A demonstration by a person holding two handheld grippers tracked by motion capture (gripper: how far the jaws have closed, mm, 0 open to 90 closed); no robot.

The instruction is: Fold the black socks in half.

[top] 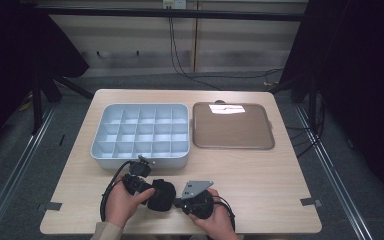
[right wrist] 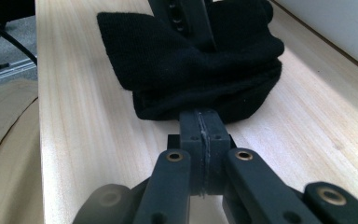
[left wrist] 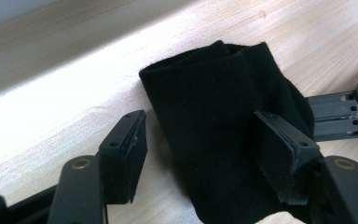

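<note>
A folded black cloth [top: 161, 195] lies on the wooden table [top: 260, 175] near its front edge. My left gripper [top: 150, 191] comes at it from the left. In the left gripper view the cloth [left wrist: 214, 79] sits between the spread jaws of the left gripper [left wrist: 203, 128]; the left pad [left wrist: 137, 149] stands clear of the fabric, and the other pad [left wrist: 279, 149] is at its side. My right gripper [right wrist: 200, 123] is shut, its tips against the near edge of the cloth [right wrist: 168, 56]. Whether fabric is caught between them I cannot tell.
A light grey compartment box [top: 140, 159] stands just behind the hands. A brown flat tray [top: 232, 127] lies to its right. A beige sleeve [right wrist: 4, 116] shows at the table's front edge. Cables trail from both grippers.
</note>
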